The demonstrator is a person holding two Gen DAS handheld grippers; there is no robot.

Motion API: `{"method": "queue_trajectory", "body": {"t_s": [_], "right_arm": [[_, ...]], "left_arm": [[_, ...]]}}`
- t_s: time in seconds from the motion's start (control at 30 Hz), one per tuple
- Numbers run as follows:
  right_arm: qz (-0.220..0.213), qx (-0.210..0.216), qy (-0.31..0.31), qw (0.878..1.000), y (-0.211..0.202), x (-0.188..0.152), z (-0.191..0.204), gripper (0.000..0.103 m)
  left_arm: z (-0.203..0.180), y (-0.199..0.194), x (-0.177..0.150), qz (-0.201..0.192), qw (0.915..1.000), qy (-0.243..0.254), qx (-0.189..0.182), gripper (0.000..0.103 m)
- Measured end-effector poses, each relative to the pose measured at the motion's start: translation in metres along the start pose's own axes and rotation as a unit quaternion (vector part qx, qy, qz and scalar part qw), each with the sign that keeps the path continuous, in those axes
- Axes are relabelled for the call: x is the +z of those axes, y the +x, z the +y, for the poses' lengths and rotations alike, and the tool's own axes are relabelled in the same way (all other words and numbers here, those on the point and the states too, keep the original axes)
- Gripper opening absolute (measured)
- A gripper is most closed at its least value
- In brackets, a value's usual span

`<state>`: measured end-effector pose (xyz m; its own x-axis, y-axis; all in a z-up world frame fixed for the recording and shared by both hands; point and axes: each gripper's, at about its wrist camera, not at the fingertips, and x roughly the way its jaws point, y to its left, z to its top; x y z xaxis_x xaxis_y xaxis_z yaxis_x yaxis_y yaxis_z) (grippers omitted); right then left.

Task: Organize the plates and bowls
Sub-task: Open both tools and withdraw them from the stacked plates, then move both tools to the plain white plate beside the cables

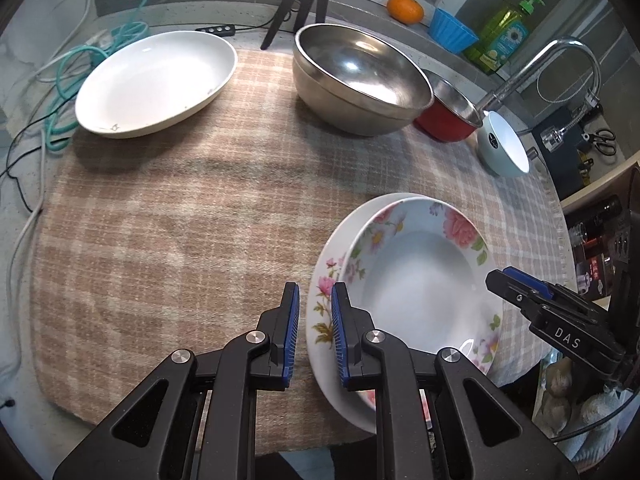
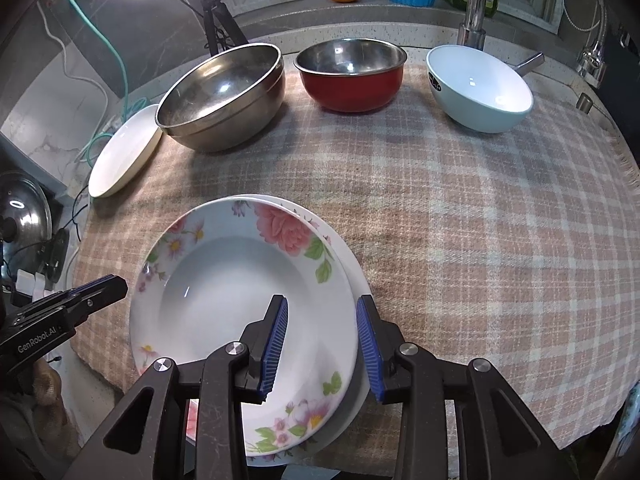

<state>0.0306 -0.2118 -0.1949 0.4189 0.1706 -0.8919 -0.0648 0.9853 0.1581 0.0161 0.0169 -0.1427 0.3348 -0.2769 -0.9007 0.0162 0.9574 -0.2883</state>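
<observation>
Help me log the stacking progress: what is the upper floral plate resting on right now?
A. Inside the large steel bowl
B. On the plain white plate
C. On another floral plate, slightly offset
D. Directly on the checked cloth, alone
C: a second floral plate's rim shows just beyond the upper floral plate, between the left gripper and the right gripper; both stand open.

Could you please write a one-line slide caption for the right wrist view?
Right tool open astride the rim of stacked floral plates on a plaid cloth, three bowls behind.
</observation>
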Motion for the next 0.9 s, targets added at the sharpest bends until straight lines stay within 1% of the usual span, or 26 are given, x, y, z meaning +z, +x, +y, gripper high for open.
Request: {"method": "queue_trajectory", "body": {"t_s": [0.27, 0.47, 0.73, 0.9], "right_arm": [[-0.017, 0.017, 0.002, 1.000, -0.007, 0.010, 0.012, 0.033], [-0.027, 0.038, -0.005, 0.999, -0.010, 0.020, 0.033, 0.033], [-0.027, 0.078, -0.018, 0.996, -0.003, 0.037, 0.072, 0.033], [-0.023, 0.109, -0.018, 0.994, 0.007, 0.053, 0.101, 0.033]], "left_arm": [[0.021, -0.009, 0.003, -0.006, 0.9998, -0.019, 0.003, 0.014], [0.045, -0.019, 0.008, -0.019, 0.9991, -0.039, 0.005, 0.015], [0.096, -0.032, 0.020, -0.030, 0.9967, -0.075, 0.005, 0.015], [0.128, -0.042, 0.037, -0.044, 0.9953, -0.084, 0.022, 0.015]]}}
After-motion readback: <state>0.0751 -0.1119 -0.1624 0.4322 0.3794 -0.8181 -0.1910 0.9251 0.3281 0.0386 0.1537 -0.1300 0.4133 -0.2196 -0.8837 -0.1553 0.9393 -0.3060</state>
